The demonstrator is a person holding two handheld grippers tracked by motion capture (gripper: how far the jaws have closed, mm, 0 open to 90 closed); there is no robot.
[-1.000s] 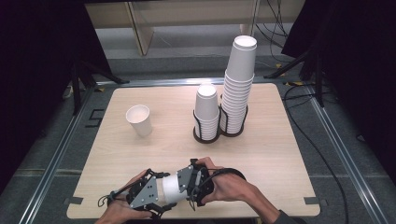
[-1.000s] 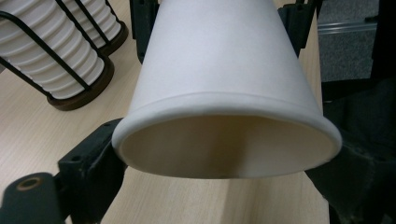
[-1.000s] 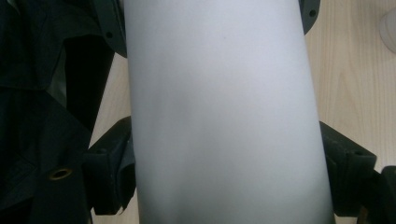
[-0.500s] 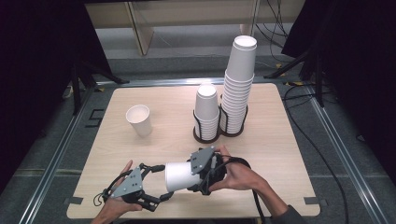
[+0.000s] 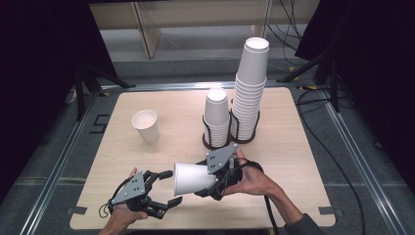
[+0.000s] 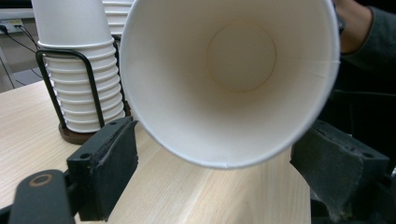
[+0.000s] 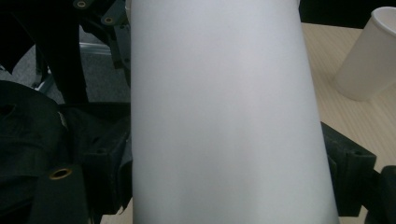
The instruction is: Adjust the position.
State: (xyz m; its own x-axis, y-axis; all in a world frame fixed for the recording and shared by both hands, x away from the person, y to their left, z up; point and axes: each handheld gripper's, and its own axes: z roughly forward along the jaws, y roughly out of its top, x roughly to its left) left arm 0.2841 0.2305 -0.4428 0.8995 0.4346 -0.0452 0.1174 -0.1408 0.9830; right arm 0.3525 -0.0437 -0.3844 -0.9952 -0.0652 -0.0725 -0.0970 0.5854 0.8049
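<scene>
- Looking down from the high view, we see the held cup [image 5: 188, 178] lying on its side in the air, low over the near part of the table [image 5: 293, 147].
- Its open mouth faces the left tongs [image 5: 170, 187]. Its bottom end is hidden inside the right tongs [image 5: 208, 180].
- We see the right tongs squeezing the held cup. In the right gripper view, a black jaw sits tight against each side of the cup's white wall [image 7: 219, 116]. The cup's top and bottom are cut off there.
- We see the left tongs spread wide, wider than the cup's mouth. They have just been opening, and nothing is pressed between them.
- In the left gripper view, we look right into the held cup [image 6: 229, 79] and see its round bottom. The top of its rim is cut off, and it is just past the two jaws, not touching them.
- The left hand [image 5: 120, 218] is cut off by the bottom edge of the high view. The right hand [image 5: 249, 178] wraps around its tongs and hides part of them.
- Farther back, a single cup [image 5: 146, 126] stands alone on the table.
- A short stack [image 5: 217, 115] and a tall stack [image 5: 250, 88] stand side by side in black wire holders. We cannot count the cups in them.
- Dark shapes behind the cup in the right gripper view are too blurry for us to make out.
</scene>
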